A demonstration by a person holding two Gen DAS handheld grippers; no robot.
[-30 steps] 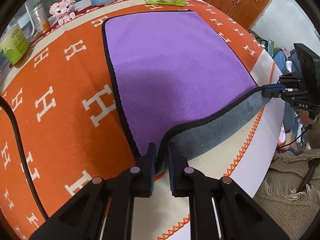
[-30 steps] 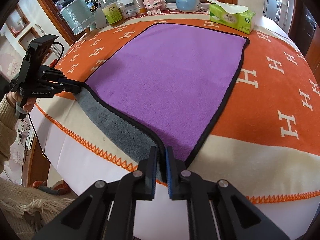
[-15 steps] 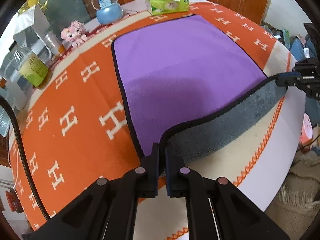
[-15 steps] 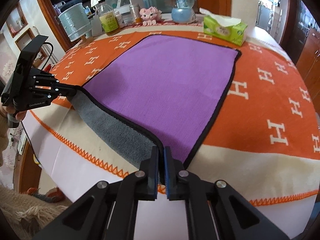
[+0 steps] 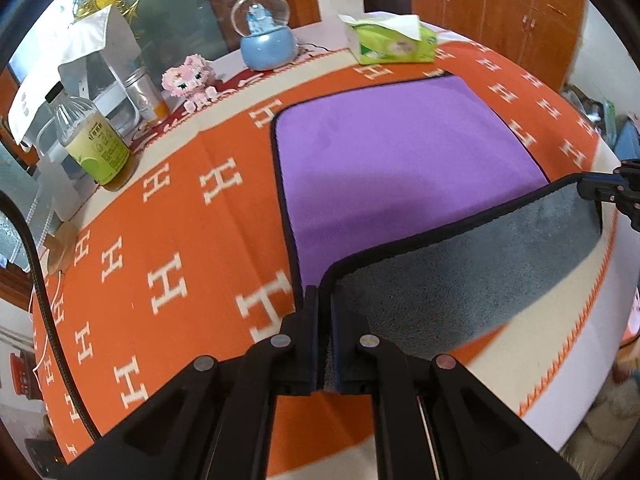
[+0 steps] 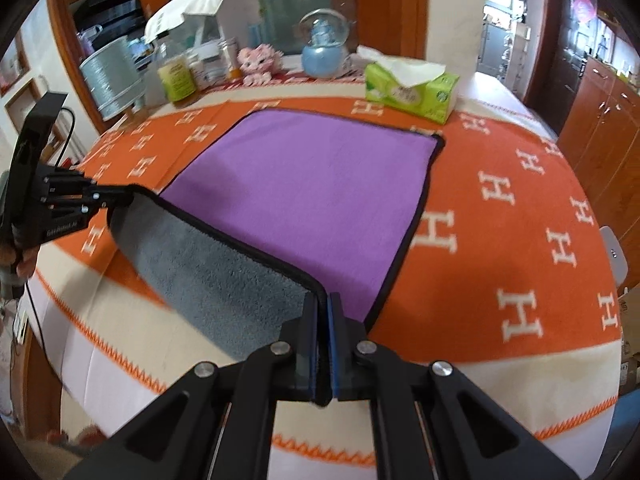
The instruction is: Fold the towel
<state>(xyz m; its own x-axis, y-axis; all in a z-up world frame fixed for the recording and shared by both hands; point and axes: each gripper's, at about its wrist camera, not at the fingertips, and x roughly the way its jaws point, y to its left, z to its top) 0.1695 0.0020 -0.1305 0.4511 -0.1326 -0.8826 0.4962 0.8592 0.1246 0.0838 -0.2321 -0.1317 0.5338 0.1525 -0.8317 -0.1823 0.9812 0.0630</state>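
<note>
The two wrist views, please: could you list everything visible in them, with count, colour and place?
towel: one, purple top, grey underside, flat on the blanket with its near edge lifted
blanket: one, orange with white H pattern, covering the table
tissue box: one, green, past the towel's far right corner
snow globe: one, blue base, at the back of the table
toy figure: one, pink, left of the snow globe
bottle: one, clear with a green label, back left
metal bucket: one, silver, beyond the table's back left
left tongs: one, black, shut on the towel's near left corner
right tongs: one, black, shut on the near right corner
</note>
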